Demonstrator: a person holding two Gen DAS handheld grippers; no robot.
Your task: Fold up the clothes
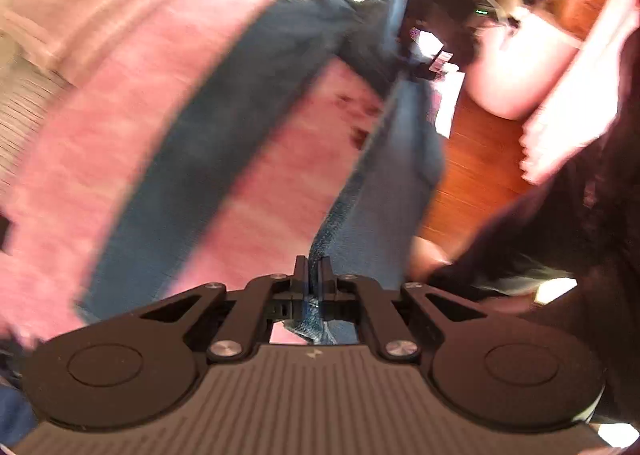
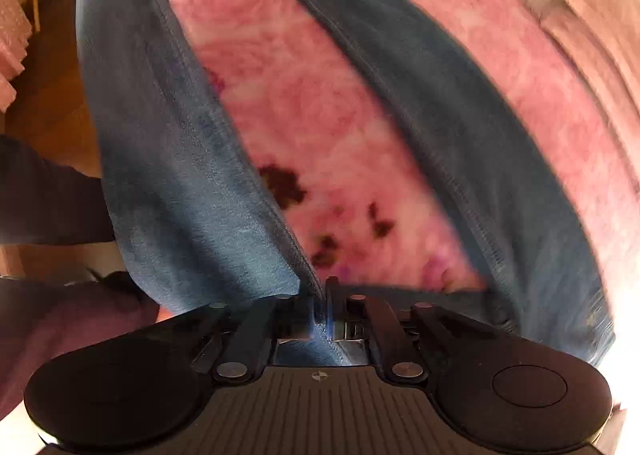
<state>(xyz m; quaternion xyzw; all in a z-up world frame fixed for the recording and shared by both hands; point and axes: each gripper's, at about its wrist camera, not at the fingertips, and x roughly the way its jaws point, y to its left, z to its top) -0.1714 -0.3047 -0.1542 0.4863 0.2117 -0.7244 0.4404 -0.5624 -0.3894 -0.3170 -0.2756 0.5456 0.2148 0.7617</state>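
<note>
A pair of blue jeans [image 1: 224, 127] hangs stretched above a pink floral blanket [image 1: 280, 183]. My left gripper [image 1: 313, 267] is shut on an edge of the denim, which runs up between its jaws. In the left wrist view the other gripper [image 1: 432, 23] shows at the far end of the jeans, also holding them. In the right wrist view my right gripper [image 2: 323, 291] is shut on the jeans [image 2: 192, 183], and two denim bands spread away from it over the pink blanket [image 2: 320, 127]. Both views are motion-blurred.
The blanket covers a bed; its pale bedding edge [image 2: 580, 3] lies at the upper right. A brown wooden floor [image 1: 476, 159] lies to the right of the bed. My dark sleeve [image 1: 560, 223] fills the right side of the left wrist view.
</note>
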